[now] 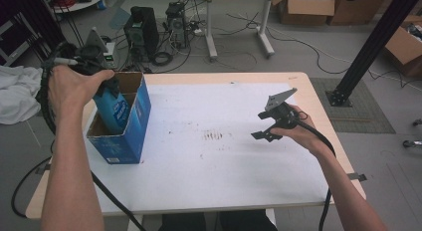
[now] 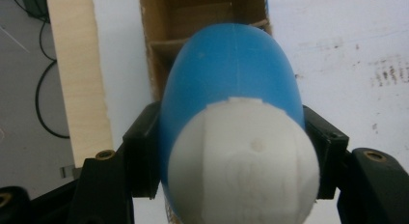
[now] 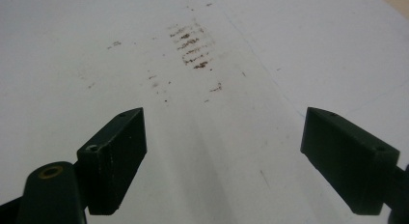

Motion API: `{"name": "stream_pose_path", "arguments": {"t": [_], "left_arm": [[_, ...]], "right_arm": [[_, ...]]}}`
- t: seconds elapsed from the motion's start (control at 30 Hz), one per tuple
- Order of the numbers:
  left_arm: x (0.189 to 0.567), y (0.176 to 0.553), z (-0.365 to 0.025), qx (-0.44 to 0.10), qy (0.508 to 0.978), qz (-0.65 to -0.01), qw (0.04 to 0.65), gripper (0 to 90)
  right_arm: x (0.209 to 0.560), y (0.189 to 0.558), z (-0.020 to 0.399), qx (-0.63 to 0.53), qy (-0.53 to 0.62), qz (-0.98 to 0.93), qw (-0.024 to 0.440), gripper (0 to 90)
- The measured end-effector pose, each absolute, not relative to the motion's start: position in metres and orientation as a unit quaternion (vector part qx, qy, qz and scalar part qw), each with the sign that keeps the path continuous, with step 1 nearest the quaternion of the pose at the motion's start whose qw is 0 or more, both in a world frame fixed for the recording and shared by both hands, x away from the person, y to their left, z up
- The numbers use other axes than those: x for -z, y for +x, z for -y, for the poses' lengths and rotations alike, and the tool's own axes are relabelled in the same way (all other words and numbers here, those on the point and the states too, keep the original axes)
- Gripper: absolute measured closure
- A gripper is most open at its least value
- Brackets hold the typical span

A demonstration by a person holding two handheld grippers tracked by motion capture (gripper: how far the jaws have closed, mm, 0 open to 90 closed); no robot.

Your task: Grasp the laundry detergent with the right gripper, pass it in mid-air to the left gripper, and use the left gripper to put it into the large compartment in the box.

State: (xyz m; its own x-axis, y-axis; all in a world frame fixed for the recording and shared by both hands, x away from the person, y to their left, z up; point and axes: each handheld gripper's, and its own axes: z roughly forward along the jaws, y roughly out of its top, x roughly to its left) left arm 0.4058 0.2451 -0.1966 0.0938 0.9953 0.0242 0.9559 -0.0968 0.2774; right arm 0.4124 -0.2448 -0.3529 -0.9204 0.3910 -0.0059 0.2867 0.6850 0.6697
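Observation:
A blue plastic bottle (image 1: pixel 112 107) with a white cap (image 2: pixel 243 163) hangs part way inside an open blue cardboard box (image 1: pixel 130 136) at the table's left. My left gripper (image 2: pixel 236 156) is shut on the bottle near its cap, one black pad on each side, and the bottle's lower end points down into the box's brown interior (image 2: pixel 202 21). Over the table's right half my right gripper (image 1: pixel 263 125) is held open above the white sheet, nothing between its jaws; in the right gripper view the right gripper (image 3: pixel 224 151) looks down on bare sheet.
The white sheet (image 1: pixel 214 161) covers most of the wooden table (image 1: pixel 318 106); brown smudges (image 1: pixel 213 136) mark its middle. Beyond the table are computer towers (image 1: pixel 142 29), cables, another table's legs and cardboard boxes (image 1: pixel 306 9). A black post (image 1: pixel 370 47) stands at the right.

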Motion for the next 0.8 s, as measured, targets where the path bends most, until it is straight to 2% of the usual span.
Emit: {"name": "stream_pose_path", "arguments": {"t": [0.3,0.8], "left_arm": [[0.234,0.411,-0.249,-0.097,0.728,-0.674,0.081,38.1],[0.266,0.413,-0.248,-0.105,0.716,-0.686,0.074,38.0]], "right_arm": [[0.360,0.410,0.246,-0.346,0.188,-0.916,0.071,16.3],[0.367,0.407,0.245,-0.340,0.192,-0.918,0.066,16.4]]}}
